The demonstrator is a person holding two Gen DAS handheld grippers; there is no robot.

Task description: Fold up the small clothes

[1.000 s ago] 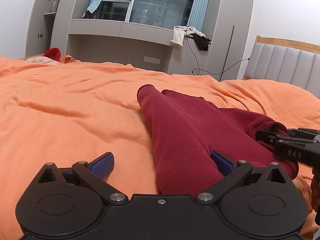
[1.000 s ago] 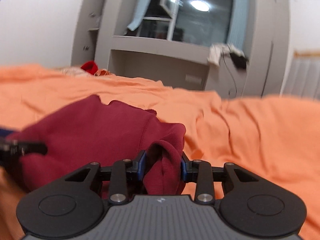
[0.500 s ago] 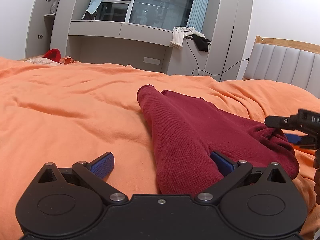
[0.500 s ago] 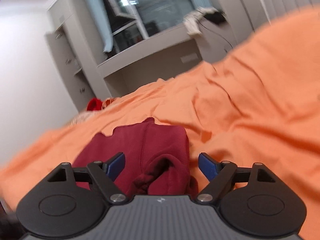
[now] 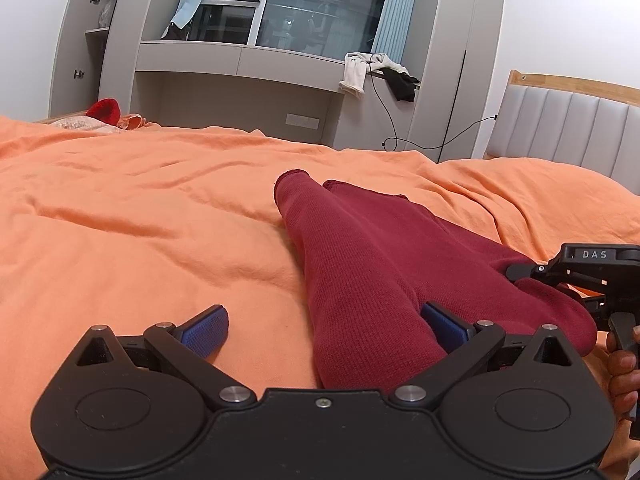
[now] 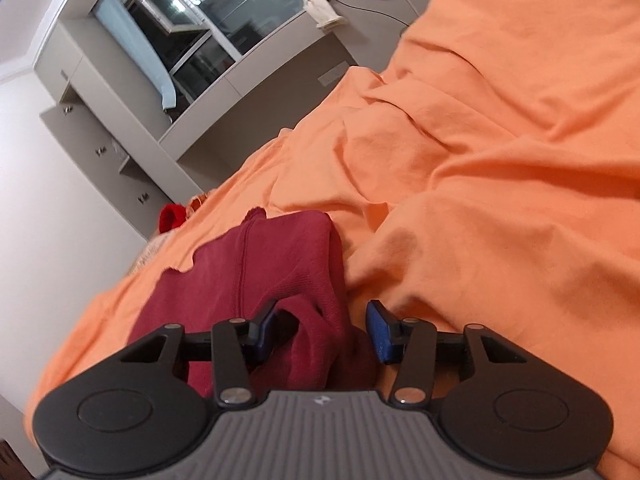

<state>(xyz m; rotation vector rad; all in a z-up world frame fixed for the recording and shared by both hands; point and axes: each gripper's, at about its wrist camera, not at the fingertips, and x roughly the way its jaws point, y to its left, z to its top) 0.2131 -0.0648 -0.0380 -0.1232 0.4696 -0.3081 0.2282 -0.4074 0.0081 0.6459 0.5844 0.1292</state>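
Observation:
A dark red knitted garment (image 5: 372, 264) lies partly folded on the orange bed cover (image 5: 140, 216). My left gripper (image 5: 324, 328) is open, low over the cover, its jaws spread around the garment's near end. My right gripper (image 6: 324, 328) is open, tilted, with a bunched fold of the garment (image 6: 272, 264) lying between its jaws, apart from the right pad. The right gripper also shows in the left wrist view (image 5: 592, 276), at the garment's right end.
The orange bed cover (image 6: 500, 184) is rumpled with ridges to the right. A padded headboard (image 5: 568, 128) stands far right. A grey window unit (image 5: 248, 72) with draped clothes (image 5: 360, 70) stands beyond the bed. A red item (image 5: 105, 110) lies at the far left edge.
My right gripper let go of the garment's bunched end, opened, rolled to a tilt, then partly narrowed its jaws around the fold. My left gripper stayed still and open.

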